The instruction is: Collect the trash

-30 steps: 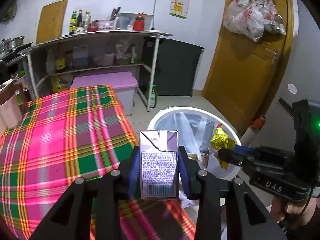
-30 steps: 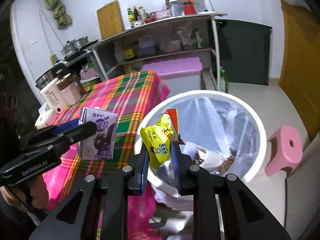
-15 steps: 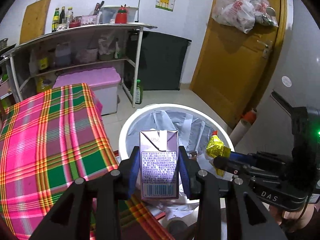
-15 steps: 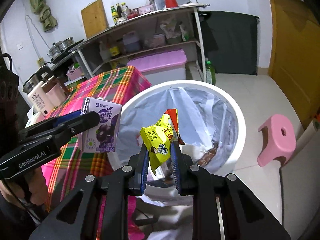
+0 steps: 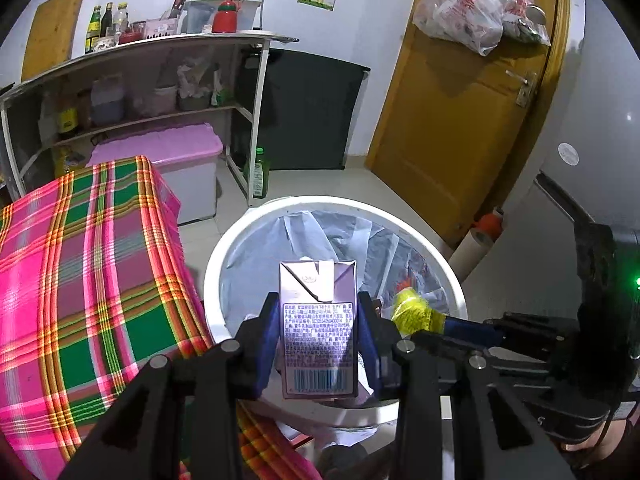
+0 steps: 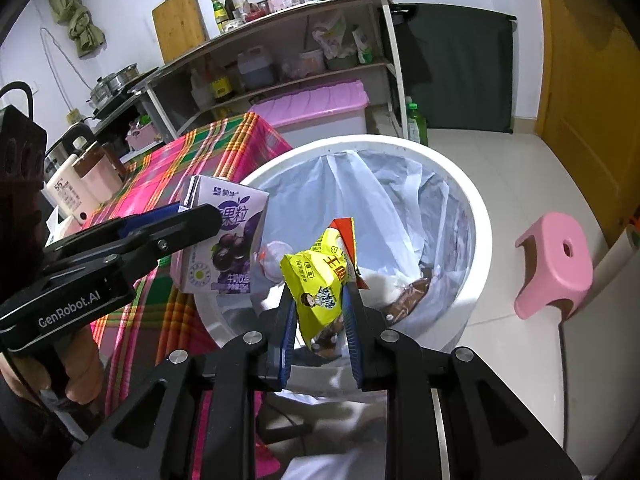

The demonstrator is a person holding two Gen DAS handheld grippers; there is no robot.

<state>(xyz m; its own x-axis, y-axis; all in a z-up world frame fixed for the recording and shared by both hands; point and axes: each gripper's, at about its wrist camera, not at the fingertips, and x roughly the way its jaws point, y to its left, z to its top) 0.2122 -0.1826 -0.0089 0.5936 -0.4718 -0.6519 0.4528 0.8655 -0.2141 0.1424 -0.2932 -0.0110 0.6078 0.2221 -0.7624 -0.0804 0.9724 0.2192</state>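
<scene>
Here, two pieces of trash were held over the white trash bin [image 5: 448,276], which was lined with a pale plastic bag and stood on the tiled floor just beside the table covered in a pink and green plaid cloth [image 5: 92,264].

The purple milk carton [image 5: 318,330] was clamped by the left gripper [image 5: 318,344], the blue pads pressed flat against its two narrow sides. The carton was kept upright, its long axis running vertically, the folded top pointed up and the barcode panel turned toward the left wrist camera. From the right wrist view the same carton [image 6: 224,240] was seen with its printed grape face turned toward the bin, positioned over the bin's rim on the table side, and the left gripper [image 6: 176,220] was seen held by a hand [image 6: 60,376].

The yellow snack wrapper [image 6: 320,284] was pinched by the right gripper [image 6: 318,320], the fingers closed narrowly on its lower part. The wrapper was crumpled, its long axis roughly upright and leaned a little to the right, with a torn red corner pointed upward. It was suspended above the open mouth of the bin, over scraps already lying in the liner. A pink stool [image 6: 556,264] was seen on the floor to the right of the bin.
</scene>
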